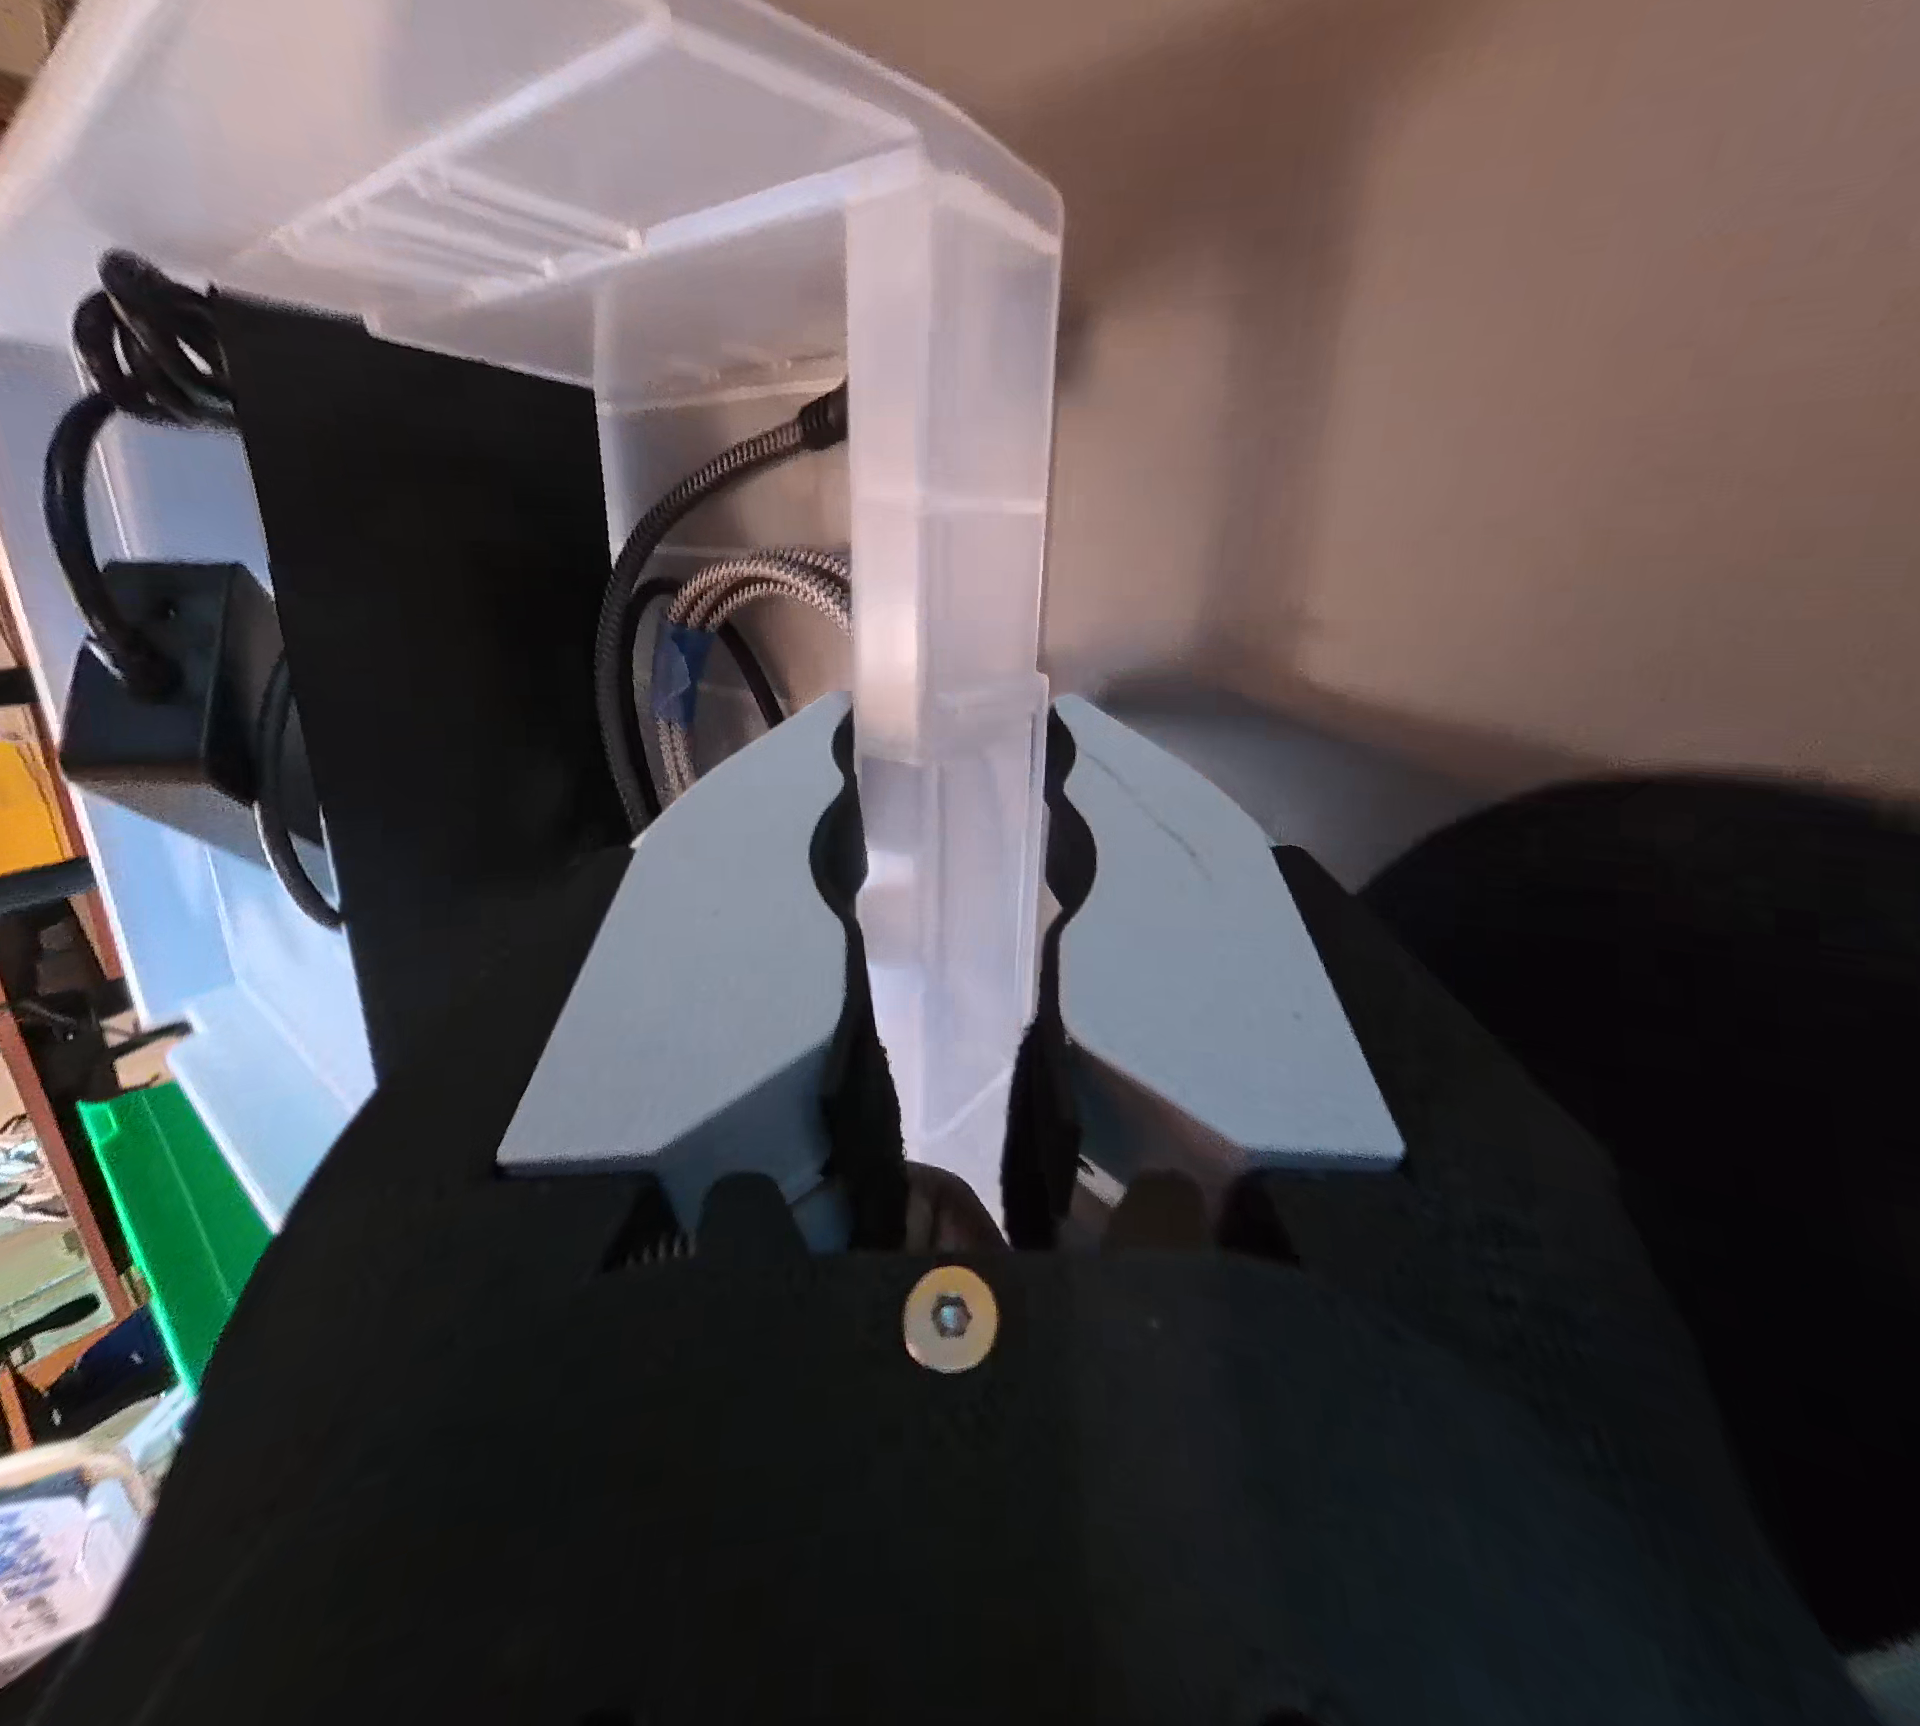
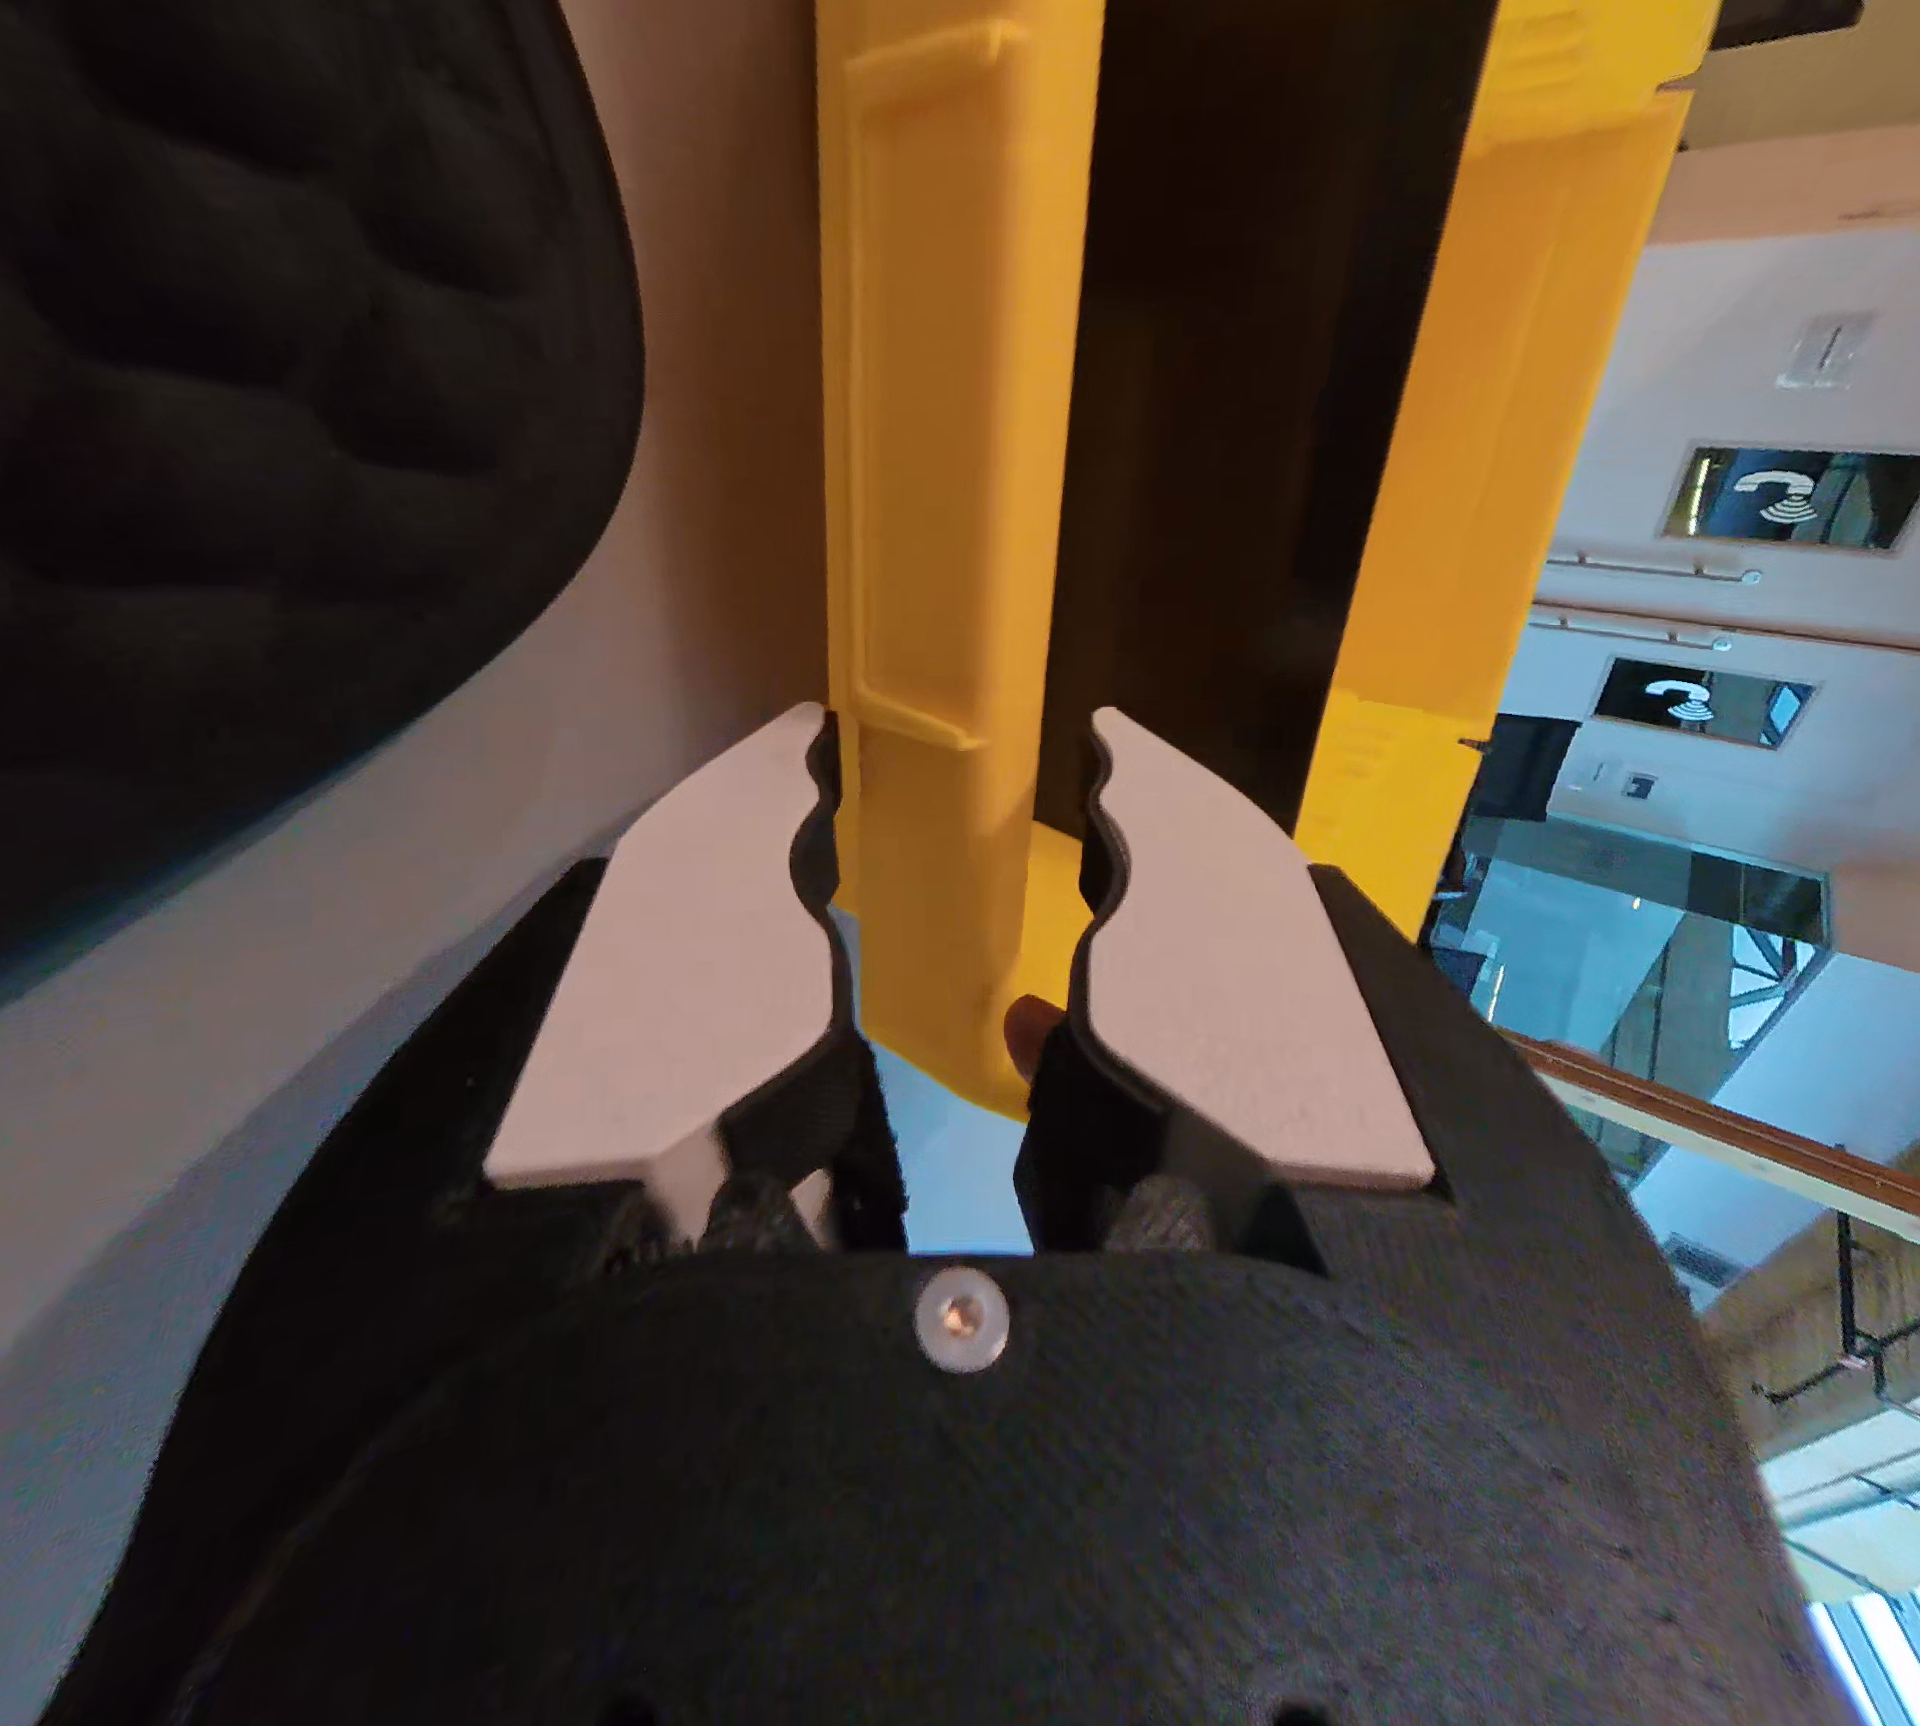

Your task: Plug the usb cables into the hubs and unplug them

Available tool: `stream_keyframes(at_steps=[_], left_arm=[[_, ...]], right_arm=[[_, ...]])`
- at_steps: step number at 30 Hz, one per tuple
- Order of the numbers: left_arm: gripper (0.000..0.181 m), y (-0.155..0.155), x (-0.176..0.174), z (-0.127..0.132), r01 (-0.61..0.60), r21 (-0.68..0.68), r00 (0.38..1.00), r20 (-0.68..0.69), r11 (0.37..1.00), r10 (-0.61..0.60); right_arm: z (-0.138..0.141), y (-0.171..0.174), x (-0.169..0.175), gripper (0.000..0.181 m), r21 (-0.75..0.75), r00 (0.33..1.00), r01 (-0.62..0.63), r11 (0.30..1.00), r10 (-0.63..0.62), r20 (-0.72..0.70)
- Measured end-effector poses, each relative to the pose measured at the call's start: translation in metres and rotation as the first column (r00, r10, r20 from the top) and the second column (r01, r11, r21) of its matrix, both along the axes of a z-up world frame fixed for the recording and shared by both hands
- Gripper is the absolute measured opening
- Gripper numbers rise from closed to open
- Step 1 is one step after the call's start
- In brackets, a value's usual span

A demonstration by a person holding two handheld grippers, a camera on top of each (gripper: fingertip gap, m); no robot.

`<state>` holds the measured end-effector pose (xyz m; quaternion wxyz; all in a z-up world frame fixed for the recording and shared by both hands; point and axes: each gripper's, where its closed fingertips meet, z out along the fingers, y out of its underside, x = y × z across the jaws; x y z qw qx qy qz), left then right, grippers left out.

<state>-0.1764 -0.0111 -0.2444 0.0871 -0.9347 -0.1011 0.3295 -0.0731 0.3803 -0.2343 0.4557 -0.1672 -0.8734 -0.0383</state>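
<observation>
In the left wrist view, my left gripper [image 1: 951,726] is shut on the rim of a clear plastic bin [image 1: 499,118], which is tipped on its side. Inside it lie grey braided cables [image 1: 727,606] with a blue tape tag [image 1: 681,668], a coiled black cable [image 1: 145,346], a black box-shaped unit [image 1: 166,679] and a black panel [image 1: 436,616]. In the right wrist view, my right gripper [image 2: 961,731] is shut on the wall of a yellow plastic bin [image 2: 935,388]. The yellow bin's inside is dark and its contents do not show. No USB plug is held.
A black padded object [image 2: 260,274] fills the left of the right wrist view and shows dark at the right of the left wrist view [image 1: 1662,1053]. A beige wall [image 1: 1455,222] is behind. A green bin [image 1: 166,1188] and shelves stand at far left. Some 40 centimeters of space lies between my two pairs of fingers.
</observation>
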Motion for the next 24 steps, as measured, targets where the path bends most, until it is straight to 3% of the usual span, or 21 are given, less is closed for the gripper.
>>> stream_keyframes(at_steps=[6, 15, 24], left_arm=[[0.034, -0.057, 0.007, 0.002, -0.001, -0.046, 1.000, -0.004, 0.999, 0.001], [0.037, -0.142, 0.021, 0.004, -0.028, -0.179, 0.999, -0.033, 0.983, 0.023], [0.038, -0.183, 0.046, 0.004, -0.124, -0.196, 0.992, -0.014, 0.973, 0.124]], right_arm=[[-0.005, 0.006, 0.000, 0.047, 0.013, 1.000, 0.022, 1.000, -0.022, 0.021], [-0.006, 0.021, 0.006, 0.032, 0.035, 0.997, 0.072, 0.997, -0.073, 0.034], [-0.006, 0.051, 0.020, 0.032, 0.035, 0.986, 0.156, 0.987, -0.157, 0.050]])
